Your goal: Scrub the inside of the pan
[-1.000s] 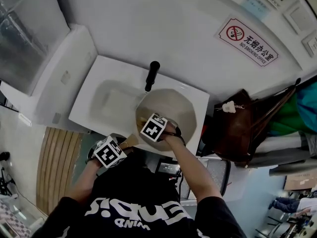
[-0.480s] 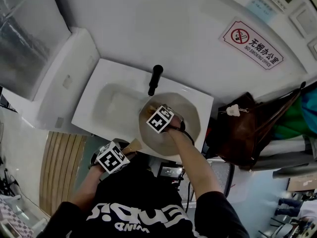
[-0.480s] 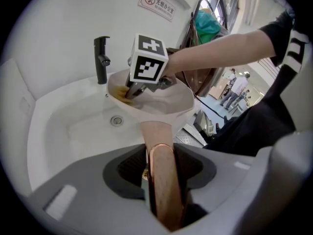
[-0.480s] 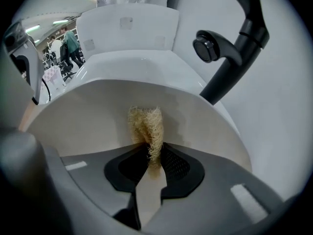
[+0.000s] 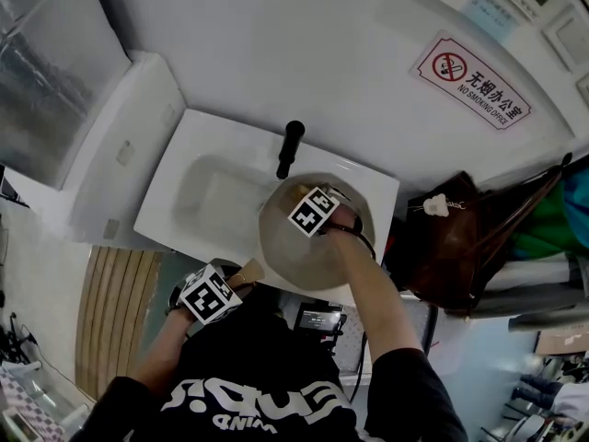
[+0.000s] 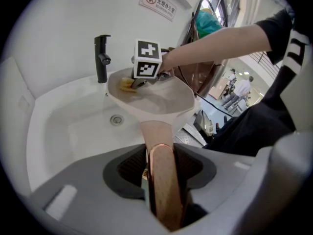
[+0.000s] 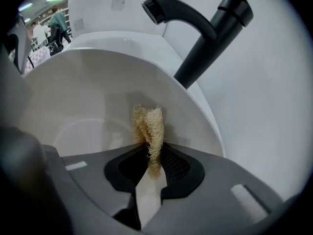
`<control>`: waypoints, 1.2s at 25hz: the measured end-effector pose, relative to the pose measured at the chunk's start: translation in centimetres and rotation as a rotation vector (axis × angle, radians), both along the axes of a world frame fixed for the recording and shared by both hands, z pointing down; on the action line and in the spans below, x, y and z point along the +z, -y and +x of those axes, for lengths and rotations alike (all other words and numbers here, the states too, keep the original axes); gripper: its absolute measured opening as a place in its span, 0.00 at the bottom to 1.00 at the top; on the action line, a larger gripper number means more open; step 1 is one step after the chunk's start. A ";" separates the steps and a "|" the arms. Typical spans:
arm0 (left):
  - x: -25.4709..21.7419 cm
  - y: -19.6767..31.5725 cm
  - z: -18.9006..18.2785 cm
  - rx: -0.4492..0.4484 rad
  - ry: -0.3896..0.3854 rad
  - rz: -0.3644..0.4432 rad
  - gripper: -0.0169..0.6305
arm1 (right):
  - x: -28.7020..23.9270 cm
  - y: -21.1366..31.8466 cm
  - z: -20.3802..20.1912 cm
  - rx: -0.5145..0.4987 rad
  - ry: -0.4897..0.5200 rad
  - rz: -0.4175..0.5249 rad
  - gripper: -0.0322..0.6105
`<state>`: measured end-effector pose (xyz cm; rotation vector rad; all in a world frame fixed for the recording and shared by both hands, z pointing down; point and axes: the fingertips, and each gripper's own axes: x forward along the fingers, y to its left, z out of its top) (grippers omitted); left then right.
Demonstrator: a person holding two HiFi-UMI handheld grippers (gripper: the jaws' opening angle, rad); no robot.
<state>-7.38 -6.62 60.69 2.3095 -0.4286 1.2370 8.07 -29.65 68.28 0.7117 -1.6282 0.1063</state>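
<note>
My left gripper [image 5: 230, 282] is shut on the copper-brown handle [image 6: 164, 180] of a cream pan [image 5: 299, 251], holding it over the right part of the white sink [image 5: 198, 196]. The handle fills the gap between the jaws [image 6: 164, 168]. My right gripper [image 5: 317, 212] reaches into the pan from above and is shut on a pale loofah scrubber [image 7: 148, 129]. The scrubber's tip presses on the pan's inner wall [image 7: 88, 97] on the far side, near the faucet. From the left gripper view the scrubber [image 6: 127, 83] shows under the right gripper's marker cube [image 6: 146, 58].
A black faucet [image 5: 288, 147] stands just behind the pan, close to the right gripper [image 7: 195, 28]. The sink drain [image 6: 116, 120] lies left of the pan. A brown bag [image 5: 451, 247] hangs at the right. Wooden slats [image 5: 110, 311] lie at the lower left.
My right gripper has moved with the scrubber from the pan's near left side across to its far side by the faucet. The left gripper keeps hold of the handle.
</note>
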 end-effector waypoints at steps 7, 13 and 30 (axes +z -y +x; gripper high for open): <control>0.6 0.1 -0.4 -0.001 0.009 0.006 0.28 | 0.4 -0.9 3.4 0.000 -0.086 -0.016 0.17; 0.3 0.1 -0.3 -0.001 0.012 0.008 0.28 | 0.7 -3.2 5.9 -0.004 -0.126 -0.059 0.17; 0.1 0.1 -0.3 -0.023 0.023 0.028 0.28 | 1.0 -10.6 7.6 -0.019 -0.137 -0.182 0.16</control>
